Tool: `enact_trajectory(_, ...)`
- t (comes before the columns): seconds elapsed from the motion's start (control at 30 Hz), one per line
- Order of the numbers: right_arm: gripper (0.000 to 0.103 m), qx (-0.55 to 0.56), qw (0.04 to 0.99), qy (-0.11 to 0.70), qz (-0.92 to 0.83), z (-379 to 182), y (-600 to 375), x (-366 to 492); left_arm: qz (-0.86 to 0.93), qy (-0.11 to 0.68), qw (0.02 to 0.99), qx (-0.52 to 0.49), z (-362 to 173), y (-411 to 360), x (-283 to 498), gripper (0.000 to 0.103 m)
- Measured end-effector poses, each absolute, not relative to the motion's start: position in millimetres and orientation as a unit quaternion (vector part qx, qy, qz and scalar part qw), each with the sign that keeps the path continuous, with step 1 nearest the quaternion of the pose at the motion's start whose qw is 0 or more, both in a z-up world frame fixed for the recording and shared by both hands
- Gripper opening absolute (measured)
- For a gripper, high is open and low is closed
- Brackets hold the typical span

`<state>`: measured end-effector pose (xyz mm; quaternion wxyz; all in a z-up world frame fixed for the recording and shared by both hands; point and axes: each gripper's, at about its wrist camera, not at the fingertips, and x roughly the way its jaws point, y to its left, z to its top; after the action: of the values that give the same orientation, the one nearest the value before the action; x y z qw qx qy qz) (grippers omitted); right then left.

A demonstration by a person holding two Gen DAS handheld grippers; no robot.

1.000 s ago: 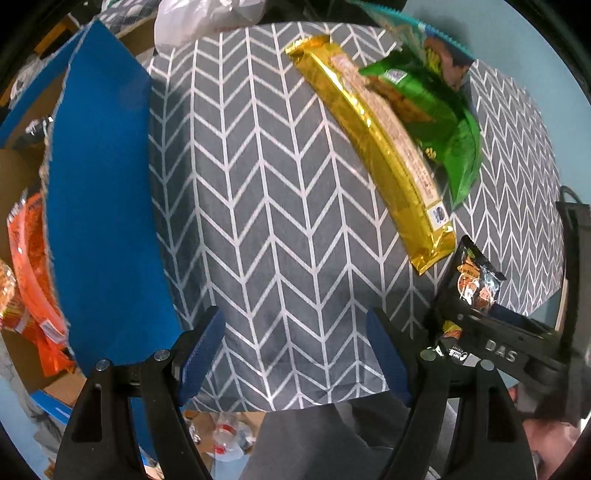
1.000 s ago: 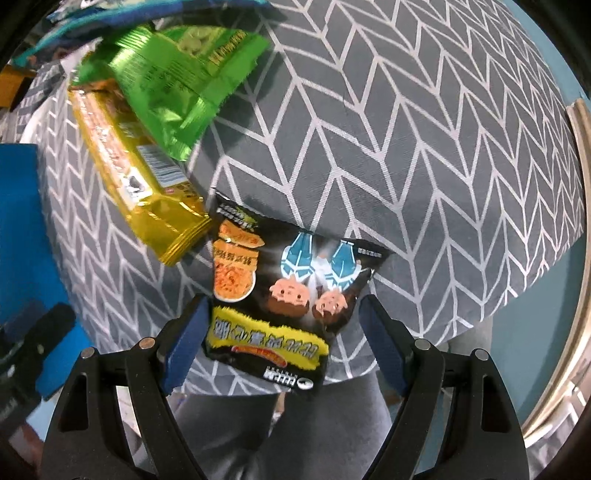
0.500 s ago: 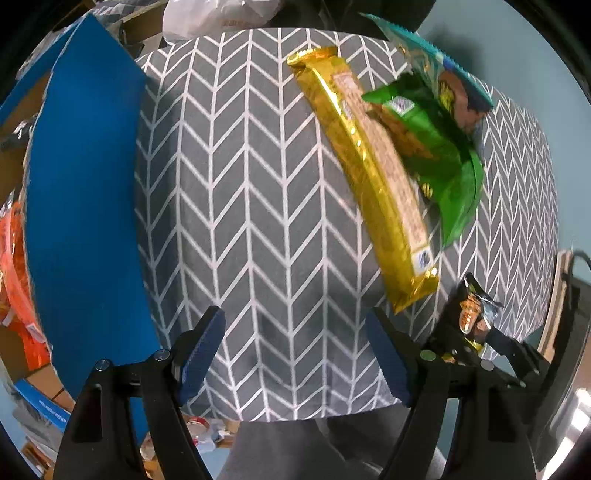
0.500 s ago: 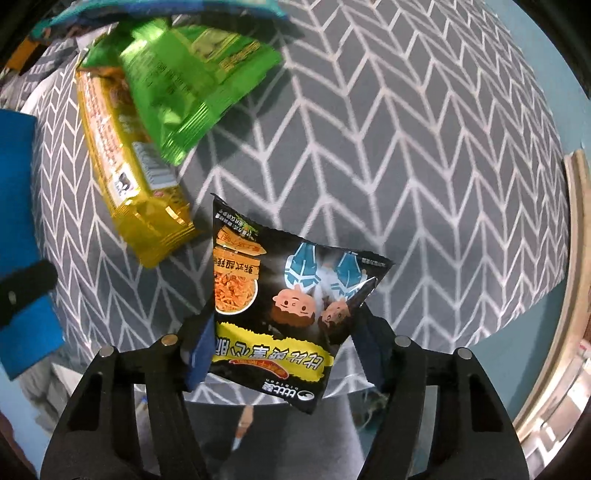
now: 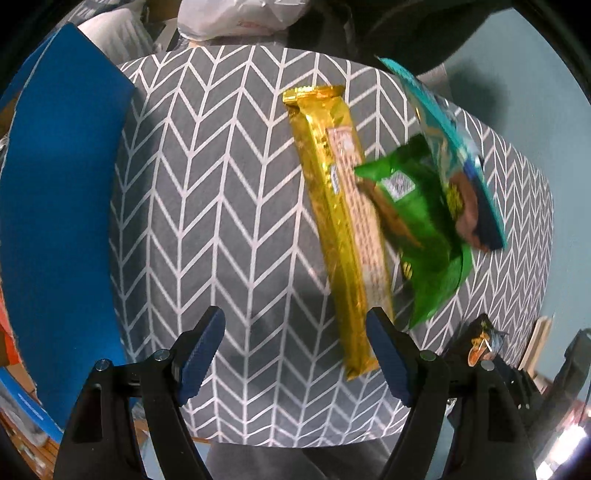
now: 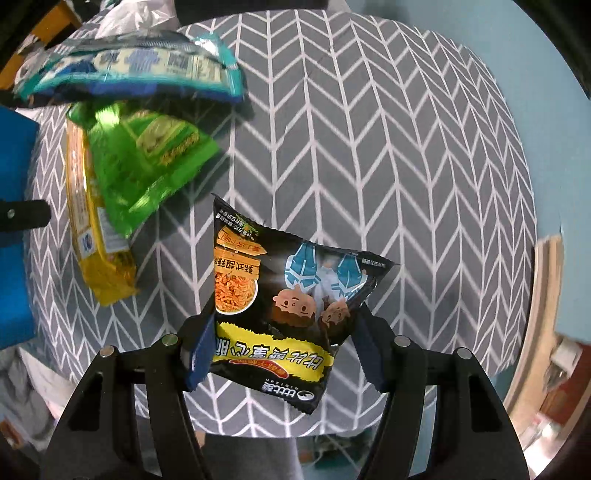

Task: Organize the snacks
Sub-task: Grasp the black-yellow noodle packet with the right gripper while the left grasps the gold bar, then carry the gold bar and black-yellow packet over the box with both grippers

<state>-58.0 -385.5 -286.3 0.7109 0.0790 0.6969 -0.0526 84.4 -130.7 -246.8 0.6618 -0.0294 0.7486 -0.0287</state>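
My right gripper is shut on a black snack packet, its pads pressing both sides, and holds it above the grey chevron tablecloth. To the left lie a long gold packet, a green packet partly over it and a teal packet on top. My left gripper is open and holds nothing, and hovers over the cloth. Its right finger is next to the near end of the gold packet. The green packet, teal packet and held black packet lie further right.
A blue board stands along the table's left side. A white plastic bag sits past the far edge. The round table's edge drops to a teal floor. A wooden frame is at the right.
My right gripper closed on the black packet and lifted it off the cloth. My left gripper shifted right, so the gold packet now sits beside its right finger.
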Motion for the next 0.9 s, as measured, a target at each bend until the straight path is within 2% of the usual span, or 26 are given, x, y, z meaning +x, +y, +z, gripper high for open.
enact_trajectory(0.1, 0.065, 0.073, 0.709, 0.701, -0.037, -289, -395, -41, -0.02, 0.749, 0.661, -0.04, -252, -142, 97, 0.086)
enact_trajectory(0.53, 0.065, 0.074, 0.704, 0.706, -0.005, -293, -420, -15, 0.013, 0.741, 0.67, -0.043, -280, -194, 119, 0.085)
enact_trajectory(0.6, 0.065, 0.073, 0.704, 0.707, 0.0, -287, -421, -10, 0.013, 0.728, 0.684, -0.049, -281, -195, 118, 0.072)
enact_trajectory(0.63, 0.065, 0.071, 0.704, 0.707, 0.002, -288, -421, -8, 0.009, 0.726, 0.685, -0.055, -282, -195, 119, 0.069)
enact_trajectory(0.7, 0.065, 0.067, 0.704, 0.707, 0.004, -284, -418, -12, -0.008, 0.725, 0.685, -0.075, -285, -187, 116, 0.045)
enact_trajectory(0.77, 0.065, 0.064, 0.703, 0.708, 0.006, -285, -415, -13, -0.018, 0.725, 0.685, -0.072, -285, -184, 110, 0.033)
enact_trajectory(0.9, 0.065, 0.064, 0.703, 0.708, 0.011, -288, -405, -20, -0.038, 0.719, 0.693, -0.034, -282, -184, 97, 0.029)
